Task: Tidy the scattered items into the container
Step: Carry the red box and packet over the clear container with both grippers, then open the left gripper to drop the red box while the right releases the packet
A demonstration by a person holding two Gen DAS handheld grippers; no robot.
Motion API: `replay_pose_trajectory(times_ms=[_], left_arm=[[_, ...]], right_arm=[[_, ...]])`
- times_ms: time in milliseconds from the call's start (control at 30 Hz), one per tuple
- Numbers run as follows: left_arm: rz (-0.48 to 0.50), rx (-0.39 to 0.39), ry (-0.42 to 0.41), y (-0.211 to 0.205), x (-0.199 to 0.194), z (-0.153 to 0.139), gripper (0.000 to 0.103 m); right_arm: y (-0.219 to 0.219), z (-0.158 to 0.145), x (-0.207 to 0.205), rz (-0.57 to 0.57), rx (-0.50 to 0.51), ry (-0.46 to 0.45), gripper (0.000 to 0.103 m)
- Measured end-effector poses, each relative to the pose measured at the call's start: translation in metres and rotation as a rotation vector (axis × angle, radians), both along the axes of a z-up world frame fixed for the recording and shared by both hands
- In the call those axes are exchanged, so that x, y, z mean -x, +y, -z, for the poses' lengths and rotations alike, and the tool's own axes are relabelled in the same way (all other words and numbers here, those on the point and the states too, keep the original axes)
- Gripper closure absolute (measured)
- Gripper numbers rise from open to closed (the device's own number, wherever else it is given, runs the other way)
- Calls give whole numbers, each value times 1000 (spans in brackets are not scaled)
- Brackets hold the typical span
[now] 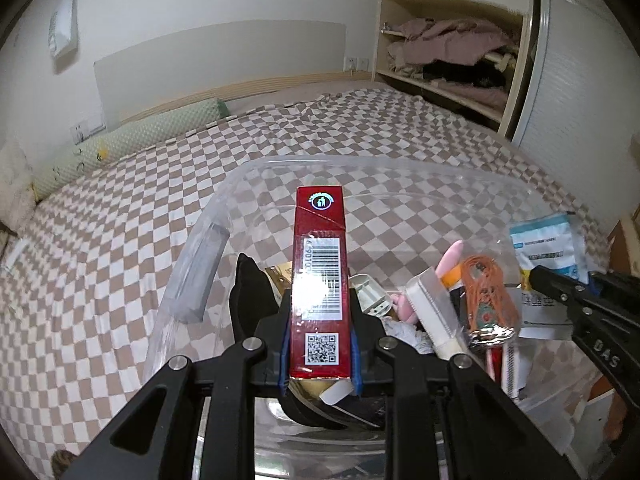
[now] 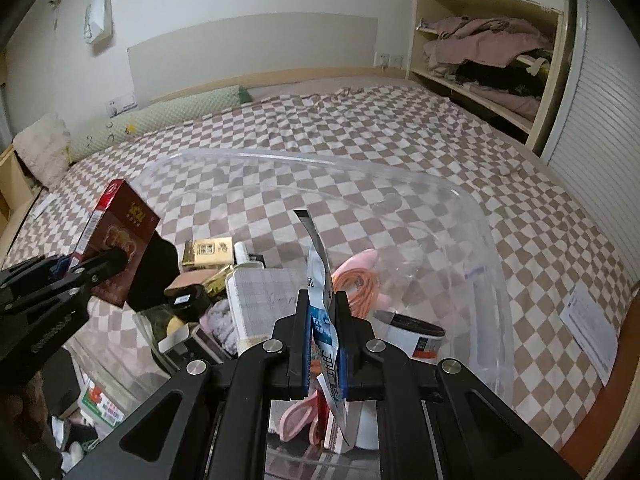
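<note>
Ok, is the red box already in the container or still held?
Still held. The left gripper is shut on the red box, which sits above the clear container, not down among the items inside.

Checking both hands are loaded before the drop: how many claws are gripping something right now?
2. The left claw clamps a red rectangular cardboard box; the right claw pinches a flat blue-and-white plastic sachet. Both hang over the clear plastic container.

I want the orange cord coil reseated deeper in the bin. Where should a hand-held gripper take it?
Grip the bunched strands of the orange cord coil across their width, coming from above: it lies against the clear container wall's inner side, with the pink item behind it, so side approaches look blocked.
</note>
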State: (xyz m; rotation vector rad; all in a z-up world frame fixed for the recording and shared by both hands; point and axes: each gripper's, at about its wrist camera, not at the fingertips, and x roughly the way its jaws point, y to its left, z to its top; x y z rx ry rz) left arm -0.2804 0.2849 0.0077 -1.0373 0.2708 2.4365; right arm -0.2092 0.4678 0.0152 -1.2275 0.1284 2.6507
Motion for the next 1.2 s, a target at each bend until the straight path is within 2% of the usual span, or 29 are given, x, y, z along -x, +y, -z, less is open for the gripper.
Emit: replay_pose_trajectory(times_ms=[167,600,900,1100,1167,1200], left_arm=[[17,16,-49,4,5,6,81],[41,81,-97,12,10,16,81],[51,107,-109,20,9,23,81],[23,109,-112,17,14,24,81],[16,110,-120,16,16,26,73],[15,113,-117,16,15,26,60]], right_arm=[[-8,4,4,-21,-7,-46,92],[-12,5,1,-35,-9,-91,92],[-7,2,-1,-17,10,-83,92],[-8,-1,-1,-4,3,-69,92],[-7,-1,-2,2,5,-67,92],[-6,-1,-2,4,10,-67,92]])
